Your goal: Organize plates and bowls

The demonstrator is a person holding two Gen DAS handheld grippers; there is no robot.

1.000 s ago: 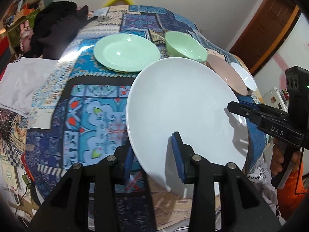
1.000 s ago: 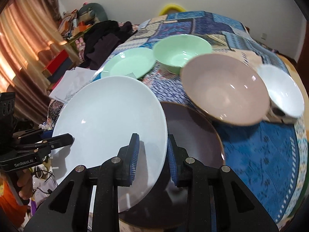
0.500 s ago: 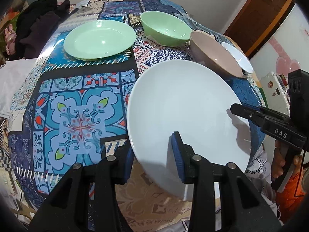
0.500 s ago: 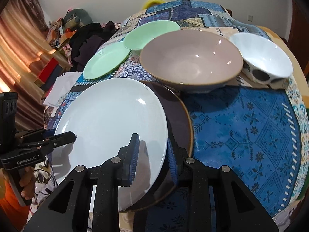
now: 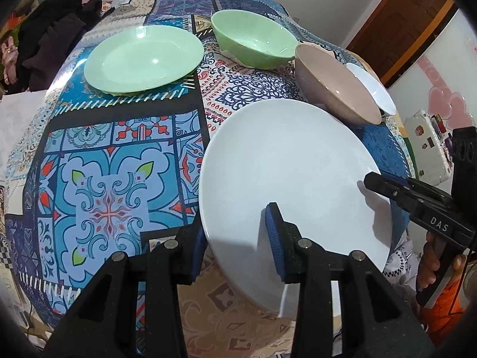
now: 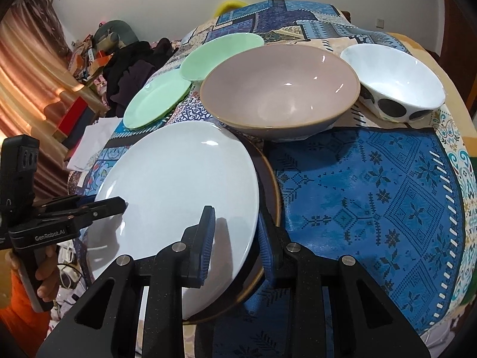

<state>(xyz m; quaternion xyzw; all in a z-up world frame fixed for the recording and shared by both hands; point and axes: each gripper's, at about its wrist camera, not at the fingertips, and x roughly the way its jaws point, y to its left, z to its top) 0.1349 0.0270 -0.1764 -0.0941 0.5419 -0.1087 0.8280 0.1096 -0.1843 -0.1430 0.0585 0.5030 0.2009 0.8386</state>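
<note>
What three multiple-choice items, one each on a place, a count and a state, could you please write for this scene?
1. What shows beneath the white plate?
A. a green plate
B. a dark plate
C. a napkin

2. How many bowls are in view?
A. two
B. three
C. five

3. What grips the white plate?
A. both grippers
B. one gripper only
C. nothing

Key:
1 B: its brown rim shows beside the white plate's edge.
2 B: there is a green bowl, a pink-brown bowl and a white bowl.
3 A: the left gripper and the right gripper each clamp its rim.
</note>
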